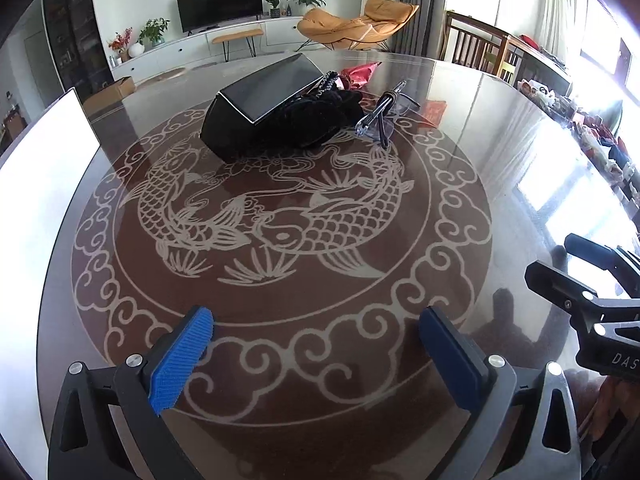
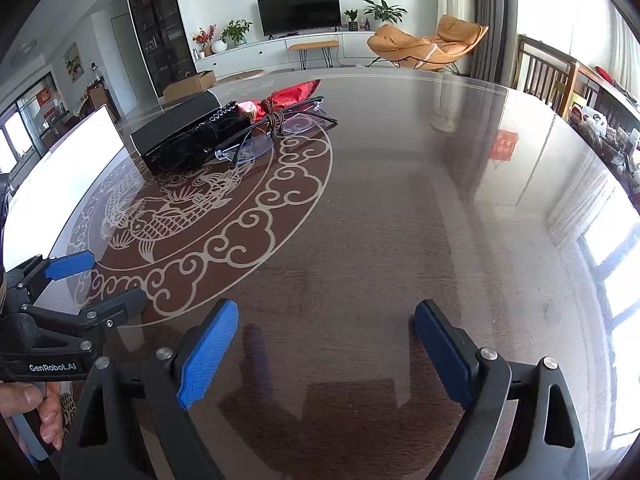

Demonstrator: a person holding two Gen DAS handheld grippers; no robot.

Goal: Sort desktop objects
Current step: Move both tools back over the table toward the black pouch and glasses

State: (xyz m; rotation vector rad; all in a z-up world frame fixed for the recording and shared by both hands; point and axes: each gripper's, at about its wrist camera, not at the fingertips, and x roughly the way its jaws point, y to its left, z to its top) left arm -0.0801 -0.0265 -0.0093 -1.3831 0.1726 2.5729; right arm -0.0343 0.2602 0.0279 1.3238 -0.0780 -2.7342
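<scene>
A small heap lies across the round table (image 1: 500,168) from me. It holds a black box (image 1: 260,94), a black velvet pouch (image 1: 320,122), rimless glasses (image 1: 378,124) and a red packet (image 1: 360,74). My left gripper (image 1: 320,356) hangs open over the carp pattern, well short of the heap, with nothing between its blue pads. In the right wrist view the box (image 2: 176,128), pouch (image 2: 196,148), glasses (image 2: 252,148) and red packet (image 2: 292,98) lie far off to the upper left. The right gripper (image 2: 326,354) is open and empty above bare dark wood.
A white board (image 1: 44,184) lies at the table's left edge, and the white board (image 2: 64,184) also shows in the right wrist view. Each gripper shows in the other's view: right gripper (image 1: 556,260), left gripper (image 2: 108,280) held by a hand (image 2: 44,412). Wooden chairs (image 1: 476,46) stand behind the table.
</scene>
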